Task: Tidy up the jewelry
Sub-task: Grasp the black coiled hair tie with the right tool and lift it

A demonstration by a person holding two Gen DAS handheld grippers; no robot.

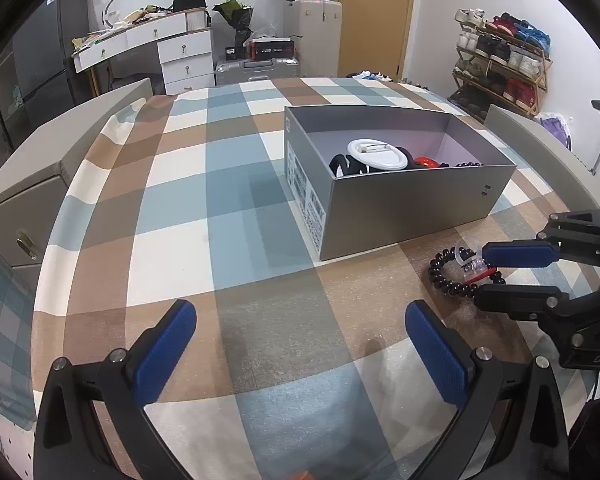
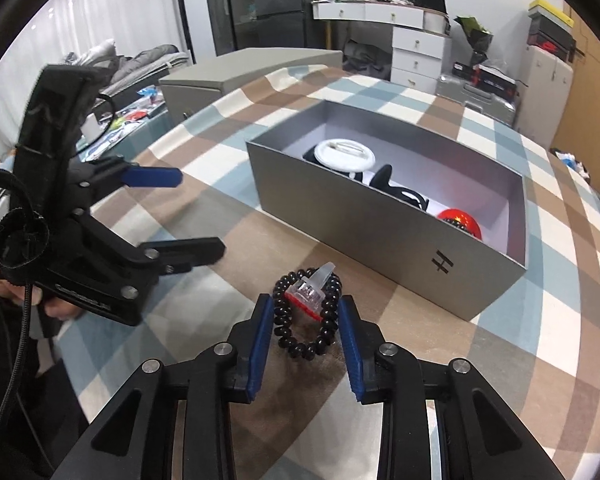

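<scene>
A black bead bracelet (image 2: pixel 300 332) with a clear and red clip (image 2: pixel 310 290) on it lies on the checked tablecloth (image 1: pixel 240 208) just in front of the grey box (image 2: pixel 380 236). My right gripper (image 2: pixel 305 310) is open, with its two fingers on either side of the bracelet; it also shows in the left wrist view (image 1: pixel 482 274), around the bracelet (image 1: pixel 450 278). My left gripper (image 1: pixel 300 320) is open and empty above the cloth, left of the bracelet; it also shows in the right wrist view (image 2: pixel 200 212).
The grey box (image 1: pixel 412 200) holds a white round lid (image 1: pixel 377 154), black items (image 2: pixel 404 192), a red ball (image 2: pixel 460 218) and dark beads (image 1: pixel 469 165). Grey bench backs (image 1: pixel 52 152) flank the table. Drawers (image 1: pixel 186 50) and a shoe rack (image 1: pixel 500 64) stand behind.
</scene>
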